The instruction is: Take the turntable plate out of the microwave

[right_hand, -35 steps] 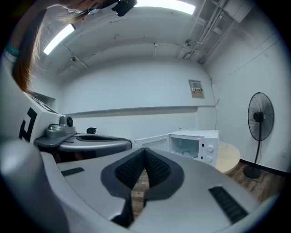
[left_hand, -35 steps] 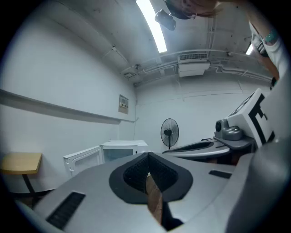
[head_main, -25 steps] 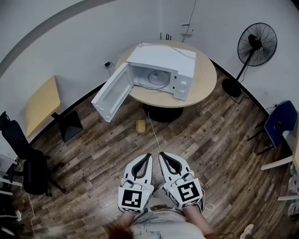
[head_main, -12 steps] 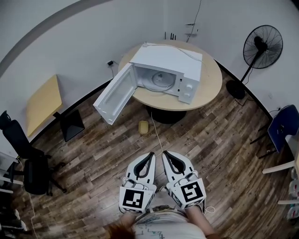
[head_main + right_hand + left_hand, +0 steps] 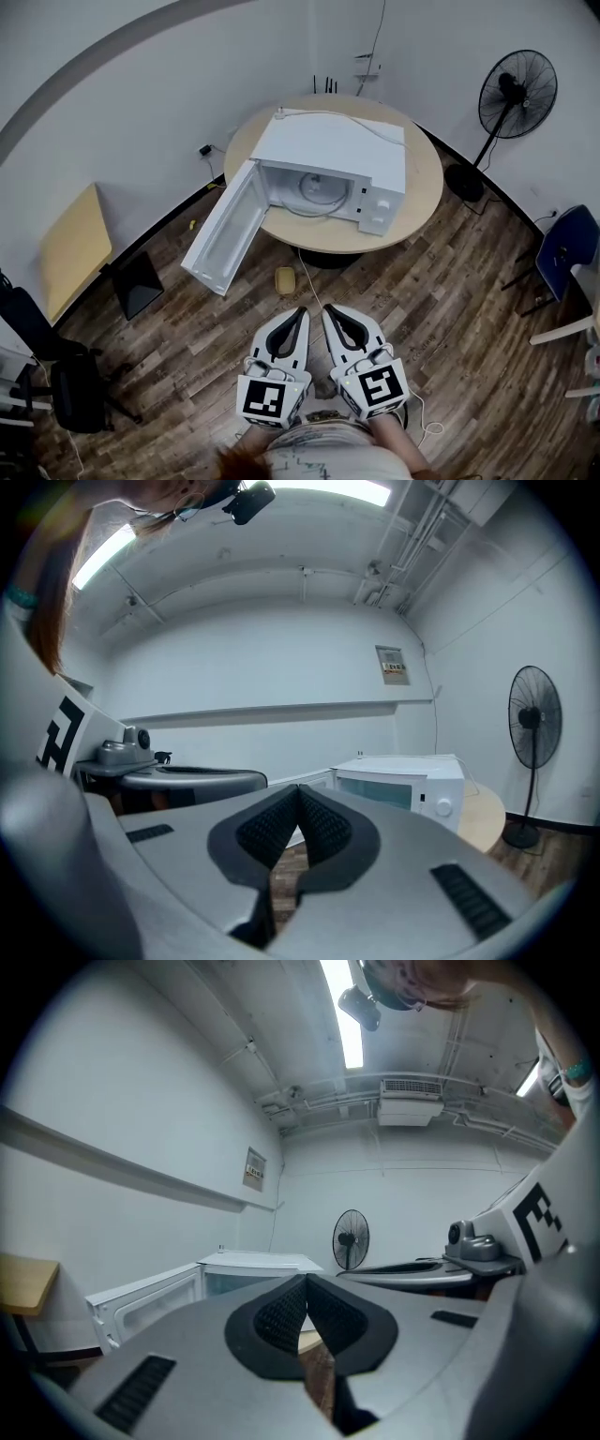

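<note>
Tools: two, left tool [image 5: 299, 313] and right tool [image 5: 328, 311], side by side over the wood floor, well short of the worktop [image 5: 424, 178].
Tool state: both have their jaws pressed together, with nothing between them.
Microwave: one [image 5: 330, 148], on the single round worktop, its door [image 5: 223, 231] swung wide open.
Inside it: one turntable plate [image 5: 319, 191], lying flat in the cavity.
Elsewhere: one standing fan [image 5: 517, 92], right of the worktop.
Since a second ago: the microwave sits nearer in my head view. My tools stay closed, and the plate hasn't moved.
</note>
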A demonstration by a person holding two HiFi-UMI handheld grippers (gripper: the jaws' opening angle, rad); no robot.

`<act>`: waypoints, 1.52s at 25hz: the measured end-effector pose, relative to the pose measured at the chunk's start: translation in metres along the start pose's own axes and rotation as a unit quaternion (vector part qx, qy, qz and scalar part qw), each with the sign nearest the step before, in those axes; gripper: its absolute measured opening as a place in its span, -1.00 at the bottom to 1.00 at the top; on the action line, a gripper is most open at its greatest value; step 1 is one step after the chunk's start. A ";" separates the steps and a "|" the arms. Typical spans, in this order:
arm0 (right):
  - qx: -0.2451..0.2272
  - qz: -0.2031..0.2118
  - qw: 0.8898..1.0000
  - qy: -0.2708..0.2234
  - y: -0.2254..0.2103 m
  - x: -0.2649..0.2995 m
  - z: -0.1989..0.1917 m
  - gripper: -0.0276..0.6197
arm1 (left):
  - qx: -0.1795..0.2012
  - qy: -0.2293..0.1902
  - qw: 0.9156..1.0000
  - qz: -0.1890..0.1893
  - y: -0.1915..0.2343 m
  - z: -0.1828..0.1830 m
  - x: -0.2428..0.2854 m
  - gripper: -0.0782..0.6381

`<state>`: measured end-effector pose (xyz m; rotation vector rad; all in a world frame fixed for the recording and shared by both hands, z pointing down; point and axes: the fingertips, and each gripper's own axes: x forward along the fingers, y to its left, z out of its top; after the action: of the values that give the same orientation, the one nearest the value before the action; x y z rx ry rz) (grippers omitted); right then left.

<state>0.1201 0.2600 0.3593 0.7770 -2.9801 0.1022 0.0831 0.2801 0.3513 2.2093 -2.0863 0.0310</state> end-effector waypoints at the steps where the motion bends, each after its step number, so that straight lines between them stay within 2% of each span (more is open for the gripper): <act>1: -0.001 -0.004 1.000 0.001 -0.002 0.008 0.001 -0.94 | 0.001 -0.001 1.000 -0.005 0.007 0.000 0.006 -0.74; 11: 0.001 -0.035 0.999 0.006 -0.004 0.061 0.009 -0.94 | -0.019 0.007 0.999 -0.039 0.053 0.000 0.032 -0.74; 21: -0.016 -0.056 0.998 -0.001 0.006 0.092 0.017 -0.94 | -0.013 -0.005 0.998 -0.062 0.083 0.008 0.043 -0.74; 31: -0.010 -0.071 0.997 0.002 -0.019 0.117 0.017 -0.94 | -0.017 0.000 0.998 -0.065 0.102 0.009 0.075 -0.74; 38: -0.009 -0.059 0.998 -0.003 -0.052 0.154 0.024 -0.94 | -0.029 -0.011 0.998 -0.063 0.116 0.017 0.119 -0.74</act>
<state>0.0103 0.1383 0.3495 0.9499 -2.9278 0.0662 -0.0267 0.1538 0.3514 2.3125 -1.9282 -0.0625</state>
